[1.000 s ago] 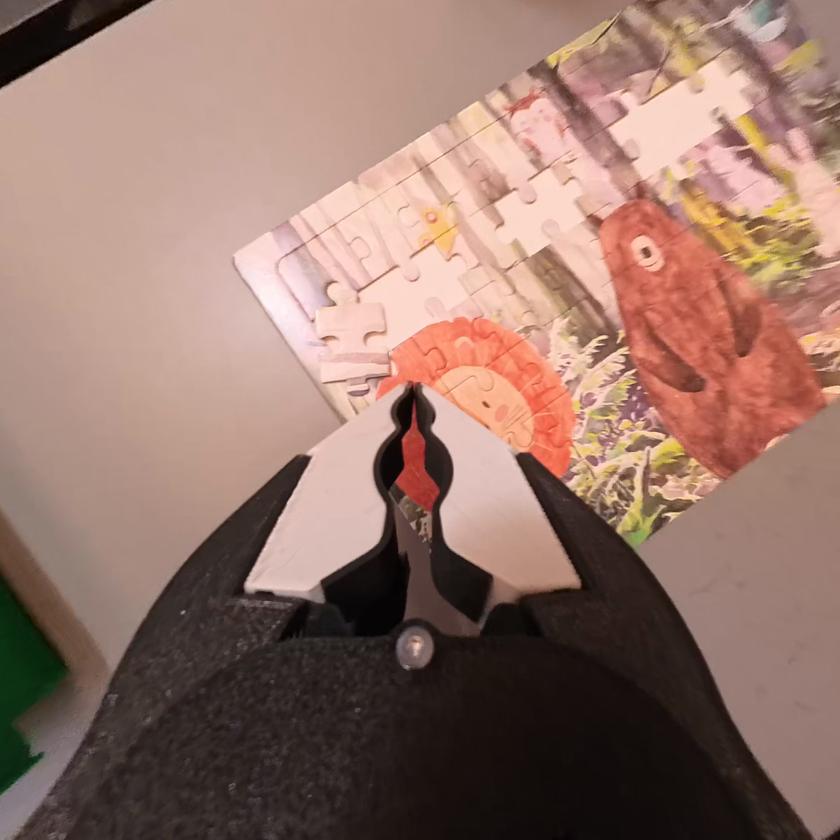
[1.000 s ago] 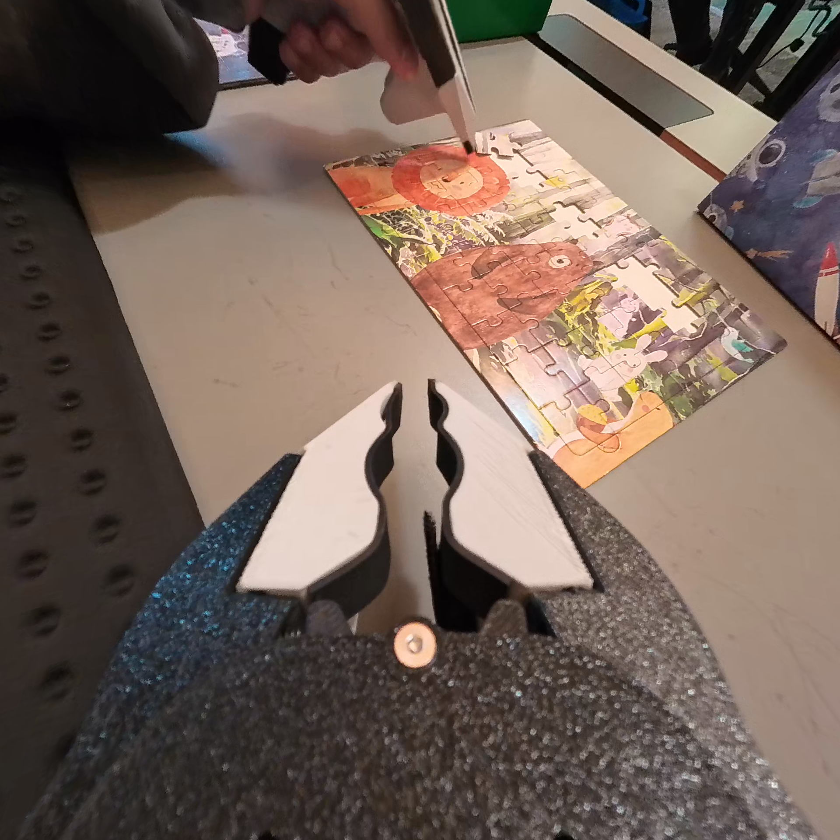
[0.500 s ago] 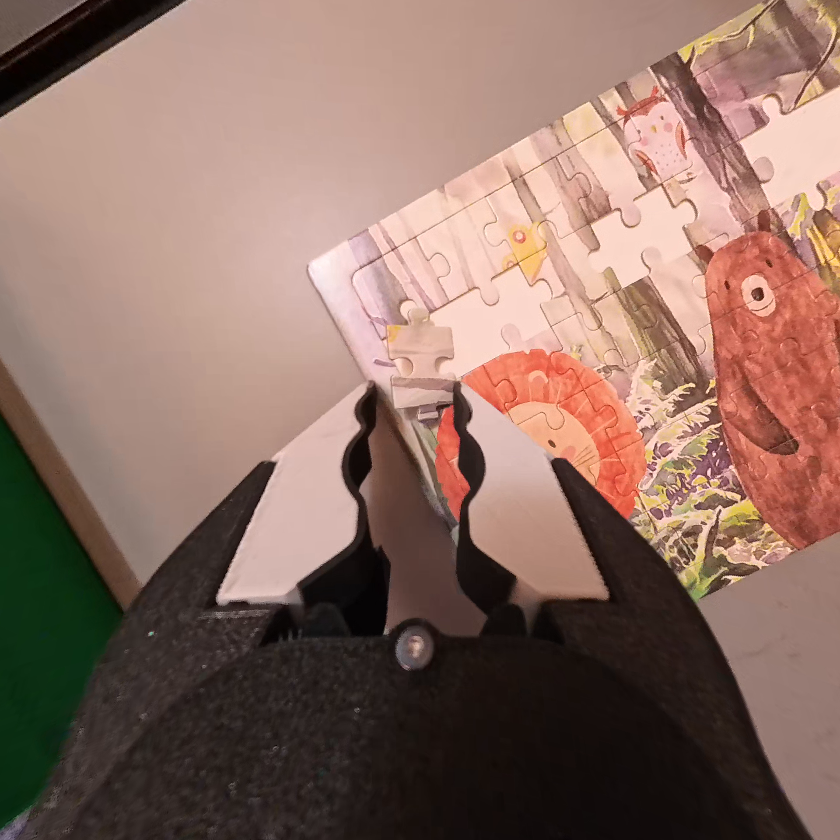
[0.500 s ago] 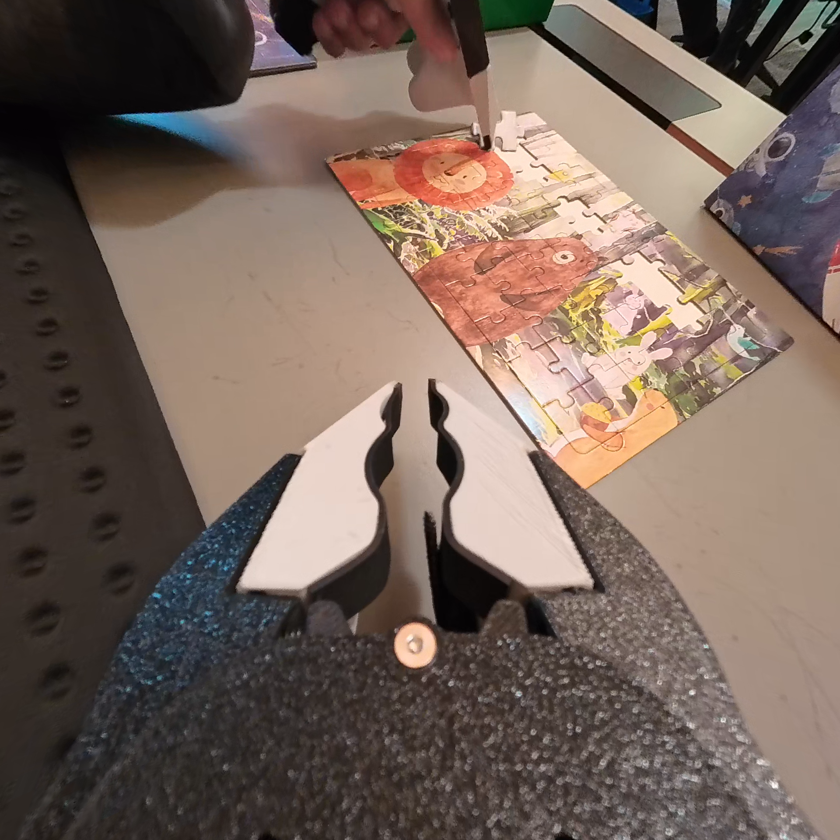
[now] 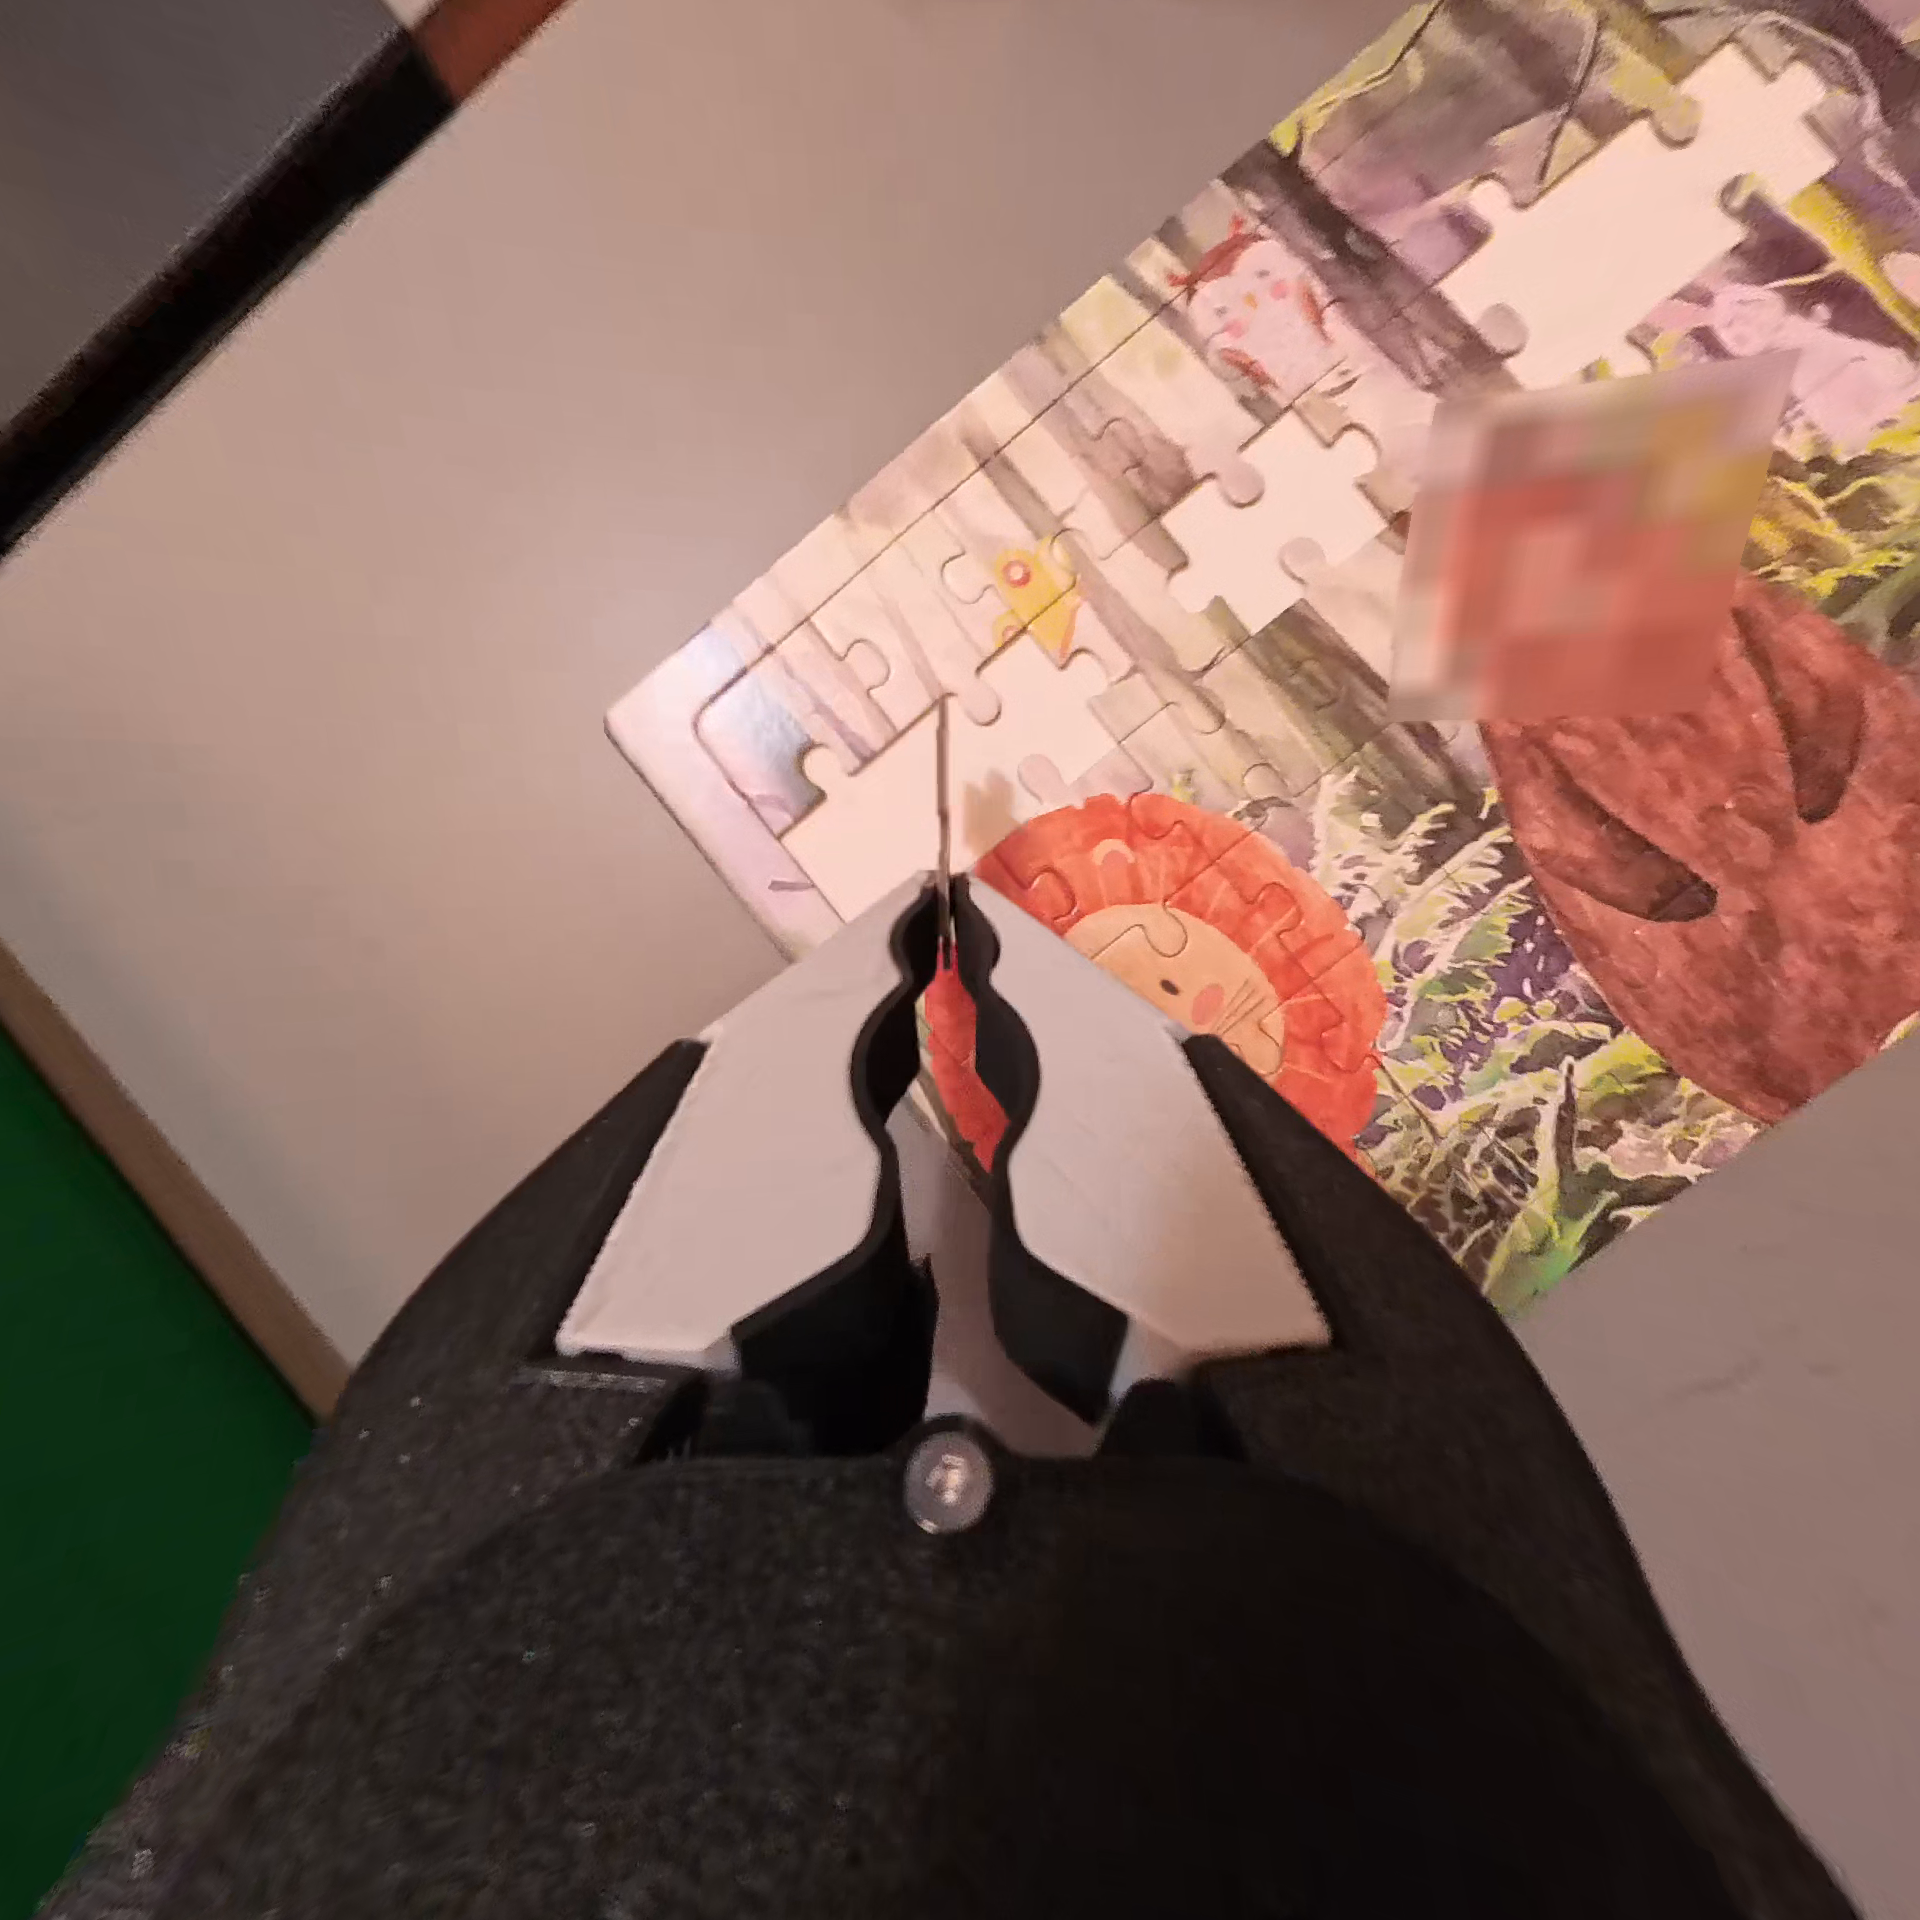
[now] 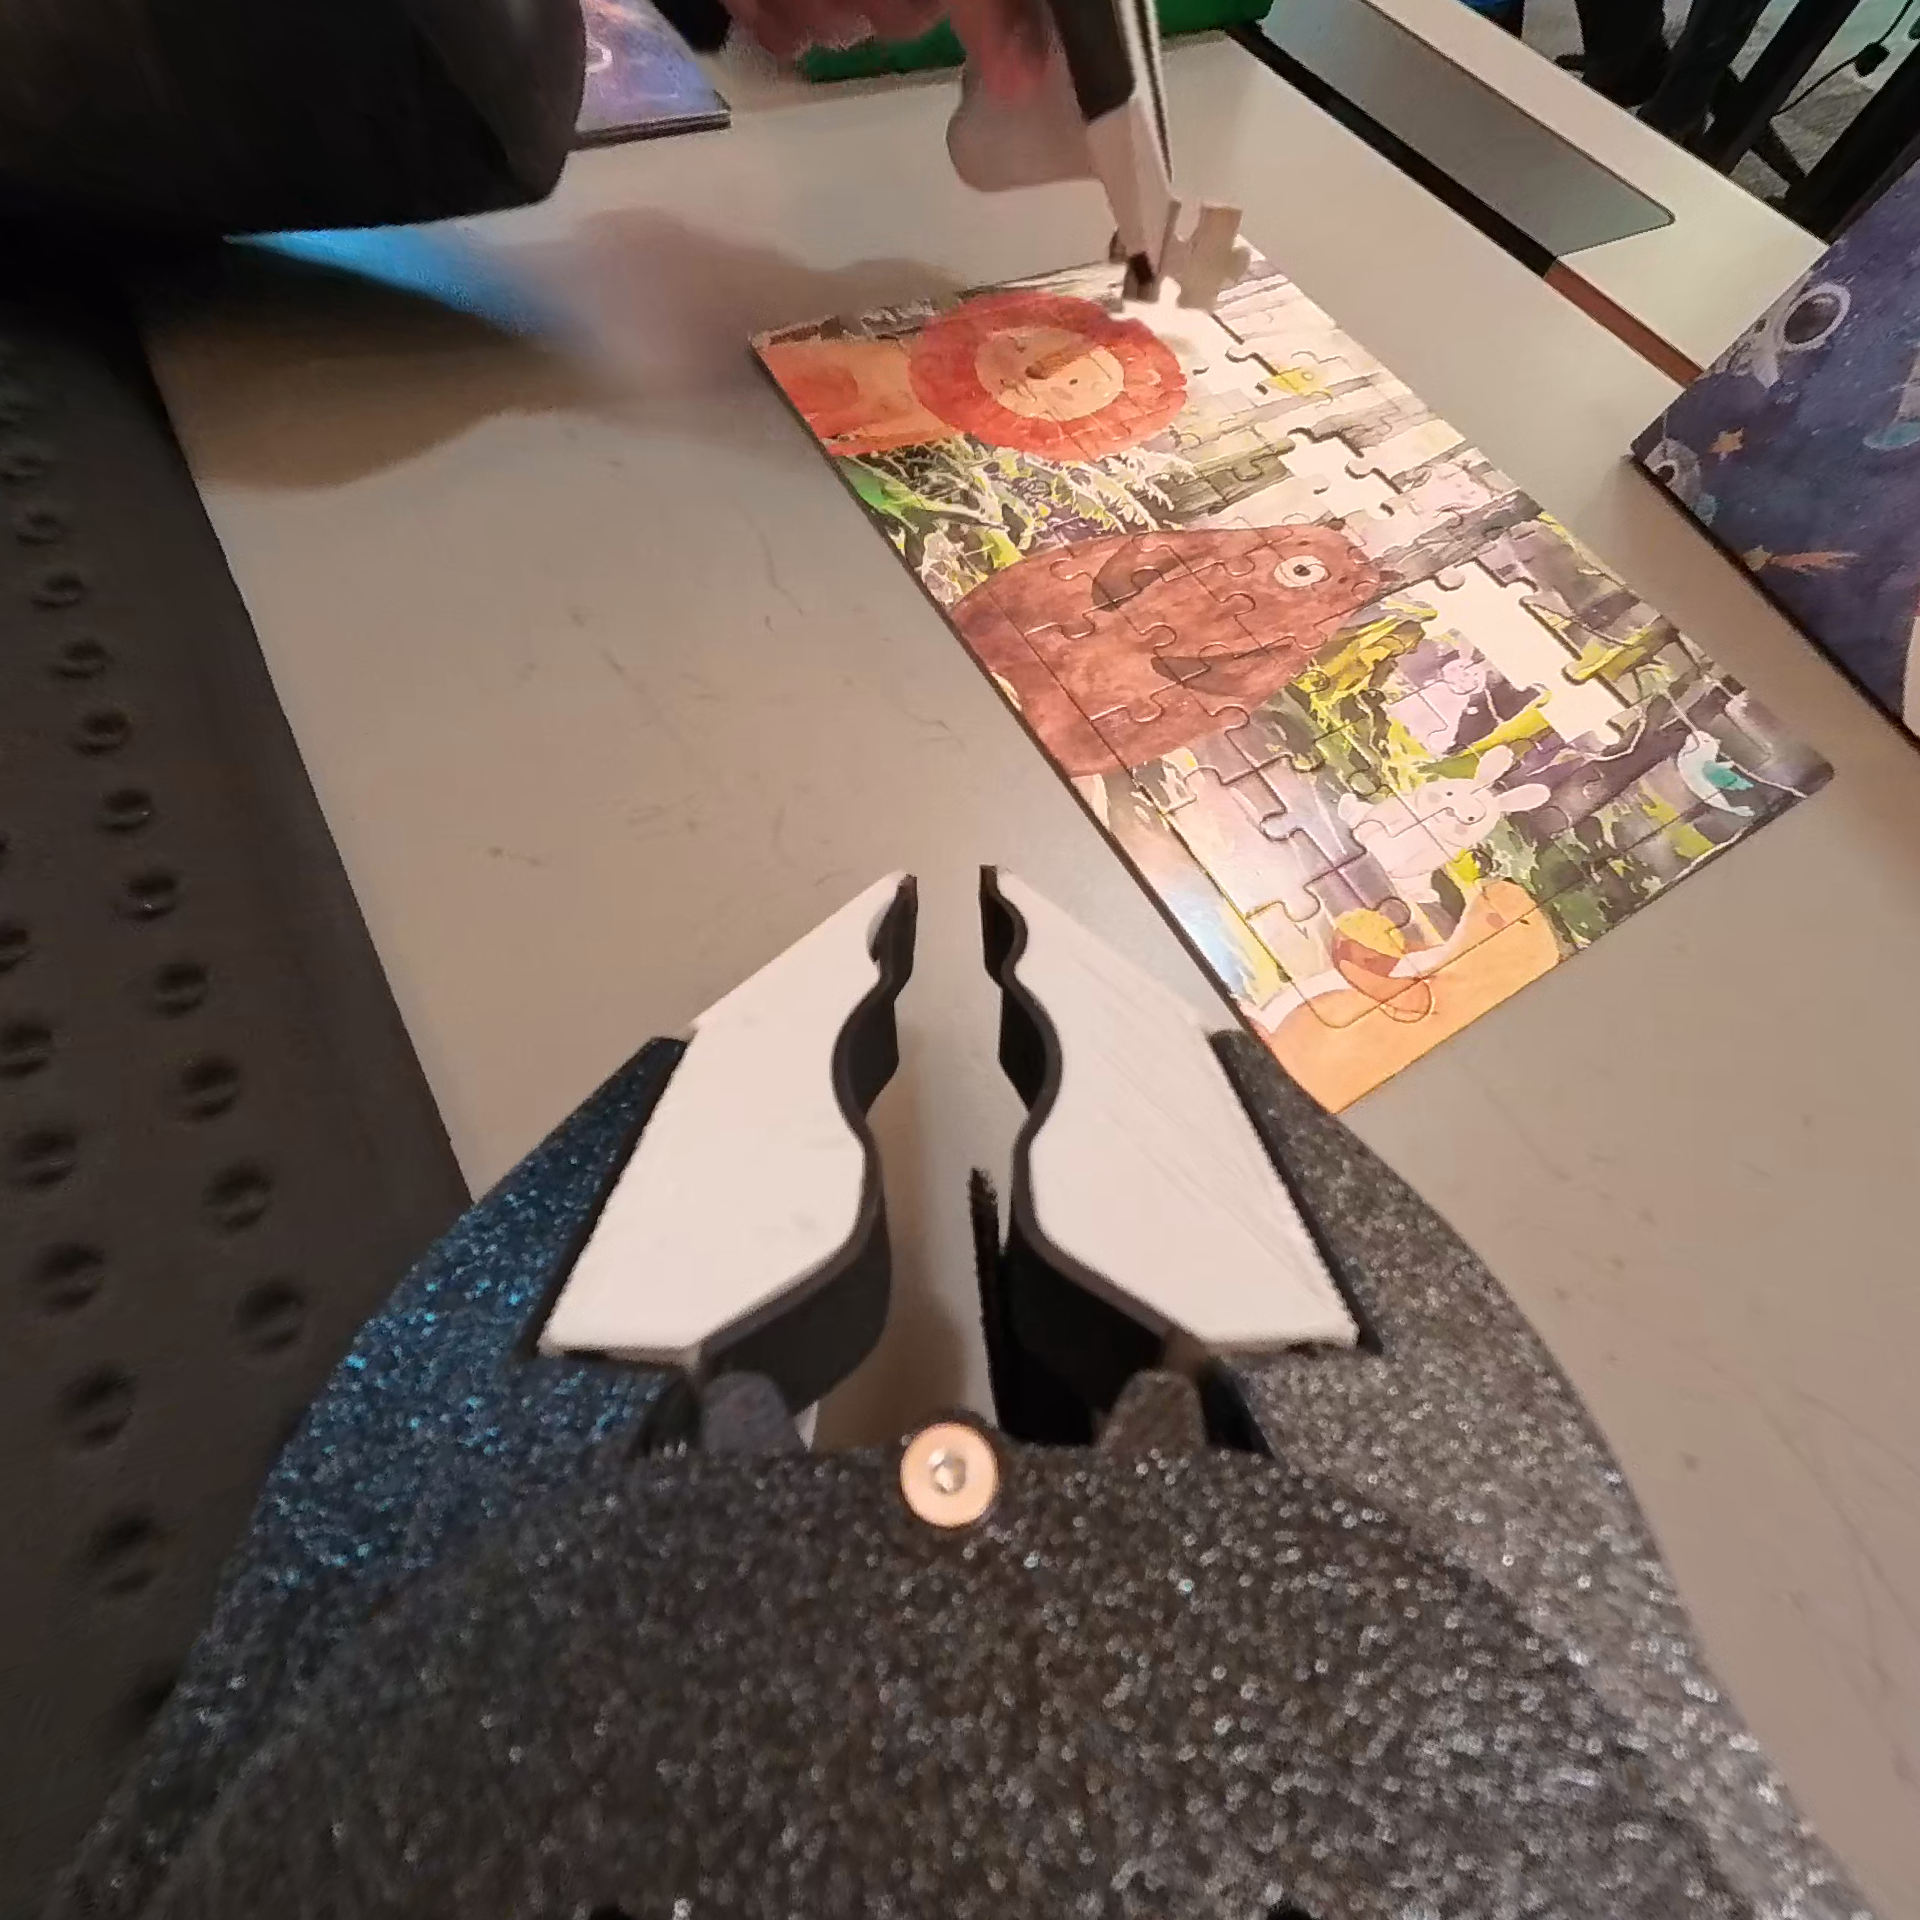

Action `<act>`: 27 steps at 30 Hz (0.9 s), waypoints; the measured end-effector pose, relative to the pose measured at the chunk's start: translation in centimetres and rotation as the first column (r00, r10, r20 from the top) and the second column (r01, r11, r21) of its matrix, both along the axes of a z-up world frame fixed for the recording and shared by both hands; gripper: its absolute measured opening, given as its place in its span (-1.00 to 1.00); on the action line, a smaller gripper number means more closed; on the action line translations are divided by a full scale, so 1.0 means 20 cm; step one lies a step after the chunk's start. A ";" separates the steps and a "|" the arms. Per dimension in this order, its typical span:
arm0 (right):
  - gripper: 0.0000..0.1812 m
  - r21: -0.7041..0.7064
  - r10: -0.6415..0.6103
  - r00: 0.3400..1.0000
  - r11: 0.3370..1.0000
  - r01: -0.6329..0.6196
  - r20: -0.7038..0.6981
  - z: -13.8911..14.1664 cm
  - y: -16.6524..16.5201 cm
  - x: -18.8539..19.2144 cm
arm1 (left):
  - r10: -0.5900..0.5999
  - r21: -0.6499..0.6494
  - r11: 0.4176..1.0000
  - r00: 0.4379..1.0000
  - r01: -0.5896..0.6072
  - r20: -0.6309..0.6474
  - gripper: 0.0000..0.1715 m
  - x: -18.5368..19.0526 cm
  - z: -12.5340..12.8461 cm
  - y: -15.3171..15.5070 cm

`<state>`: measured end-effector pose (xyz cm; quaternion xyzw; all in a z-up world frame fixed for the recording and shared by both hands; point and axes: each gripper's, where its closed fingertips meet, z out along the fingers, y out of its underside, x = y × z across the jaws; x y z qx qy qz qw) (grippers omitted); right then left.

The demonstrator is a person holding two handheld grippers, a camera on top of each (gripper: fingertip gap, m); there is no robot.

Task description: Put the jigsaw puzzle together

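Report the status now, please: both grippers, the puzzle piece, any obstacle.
Left gripper shut on puzzle piece, held edge-up over the white gap beside the lion. Right gripper open, empty, over bare table. Nothing blocks the gap.

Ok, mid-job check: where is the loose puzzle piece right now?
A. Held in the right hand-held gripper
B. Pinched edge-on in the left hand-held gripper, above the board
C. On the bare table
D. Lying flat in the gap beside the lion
B: the left hand-held gripper is shut on the puzzle piece, which stands on edge over the white gap near the lion; the right hand-held gripper is open and holds nothing.
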<state>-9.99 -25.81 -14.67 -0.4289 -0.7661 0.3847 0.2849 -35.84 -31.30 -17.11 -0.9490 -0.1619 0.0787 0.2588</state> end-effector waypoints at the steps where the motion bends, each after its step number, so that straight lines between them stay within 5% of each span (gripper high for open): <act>1: -0.87 0.000 0.000 1.000 1.000 0.000 0.000 0.00 0.00 0.00 | -0.027 0.003 1.000 1.000 0.027 -0.015 -0.99 0.01 0.02 0.01; 8: -0.87 0.005 0.005 1.000 1.000 -0.005 0.005 -0.01 0.00 0.00 | -0.280 -0.053 0.955 0.947 0.291 0.156 -0.99 0.12 0.10 0.11; 12: -0.87 0.009 0.006 1.000 1.000 -0.006 0.005 -0.01 -0.01 0.00 | -0.391 -0.096 0.881 0.827 0.463 0.403 -0.98 0.16 0.07 0.10; 14: -0.87 0.009 0.005 1.000 1.000 -0.005 0.004 -0.01 0.00 0.00 | -0.438 -0.166 0.826 0.798 0.539 0.414 -0.98 0.09 0.03 0.08; 21: -0.86 0.012 0.003 1.000 1.000 -0.003 0.011 -0.02 0.00 0.00 | -0.434 -0.192 0.764 0.712 0.615 0.552 -0.98 0.04 0.02 0.11; 27: -0.86 0.010 0.007 1.000 1.000 -0.007 0.015 -0.02 0.00 0.00 | -0.403 -0.139 0.791 0.678 0.596 0.614 -0.98 0.05 0.01 0.13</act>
